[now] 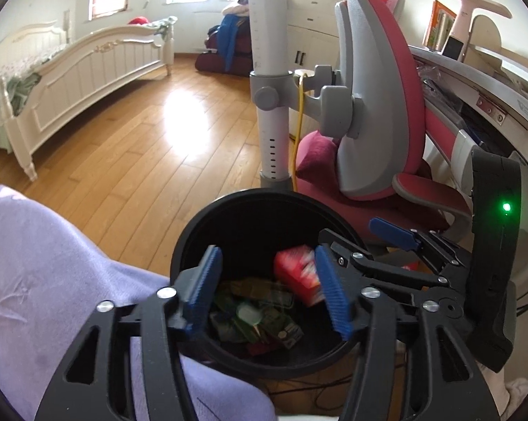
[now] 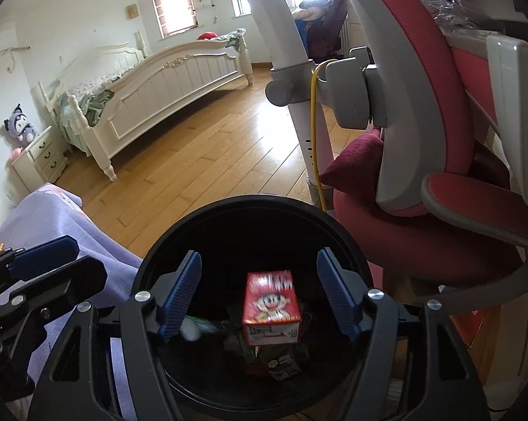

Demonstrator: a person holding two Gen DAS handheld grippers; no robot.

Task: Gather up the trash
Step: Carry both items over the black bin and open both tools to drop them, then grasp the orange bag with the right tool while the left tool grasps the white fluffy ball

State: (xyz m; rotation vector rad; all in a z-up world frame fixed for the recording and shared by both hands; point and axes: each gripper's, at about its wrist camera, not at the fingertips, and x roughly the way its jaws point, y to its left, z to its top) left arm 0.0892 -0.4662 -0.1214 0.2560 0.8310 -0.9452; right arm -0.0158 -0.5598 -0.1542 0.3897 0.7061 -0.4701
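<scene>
A round black trash bin (image 1: 193,231) stands on the wooden floor below both grippers; it also shows in the right wrist view (image 2: 250,207). A red carton (image 2: 271,305) is blurred in the air inside the bin's mouth, free of both grippers; it shows in the left wrist view (image 1: 297,273) too. Green and dark wrappers (image 1: 253,319) lie on the bin's bottom. My left gripper (image 1: 267,291) is open and empty over the bin. My right gripper (image 2: 258,296) is open over the bin, its jaws wide apart on either side of the carton.
A purple blanket (image 1: 53,280) lies to the left of the bin. A pink and grey desk chair (image 1: 369,112) with a red cushion stands at the right, beside a white post (image 1: 269,70) and a yellow cable. A white bed (image 1: 71,80) stands at the far left.
</scene>
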